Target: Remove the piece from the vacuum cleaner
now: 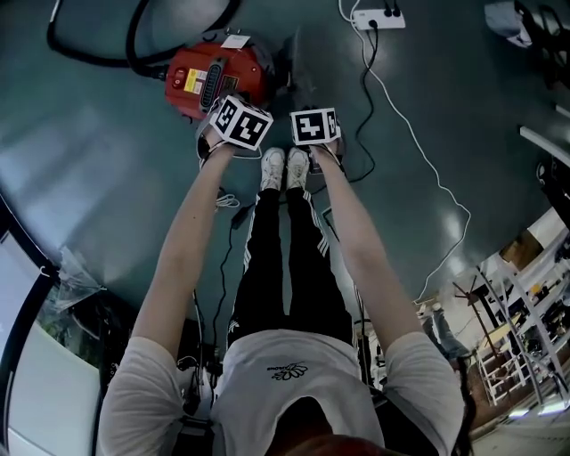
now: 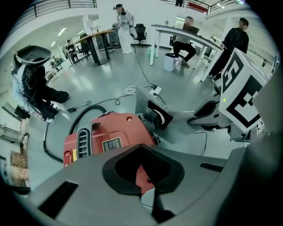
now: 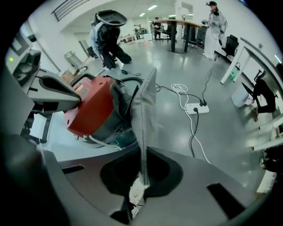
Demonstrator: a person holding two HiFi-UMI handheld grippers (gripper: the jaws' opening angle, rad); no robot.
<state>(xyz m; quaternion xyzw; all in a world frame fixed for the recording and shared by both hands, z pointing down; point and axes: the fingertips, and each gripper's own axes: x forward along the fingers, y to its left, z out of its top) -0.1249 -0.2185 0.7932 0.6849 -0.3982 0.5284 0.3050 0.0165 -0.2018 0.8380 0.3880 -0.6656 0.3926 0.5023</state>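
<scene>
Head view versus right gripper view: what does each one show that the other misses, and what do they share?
Only the head view shows the person's arms, legs and white shoes. Only the right gripper view shows the right gripper shut on a grey fabric piece, with other people in the hall behind. Both show the red vacuum cleaner and the white power strip.

Grey-green floor (image 1: 107, 178) — red vacuum cleaner (image 1: 209, 78), power strip (image 1: 378, 18), white cable (image 1: 419, 151)
</scene>
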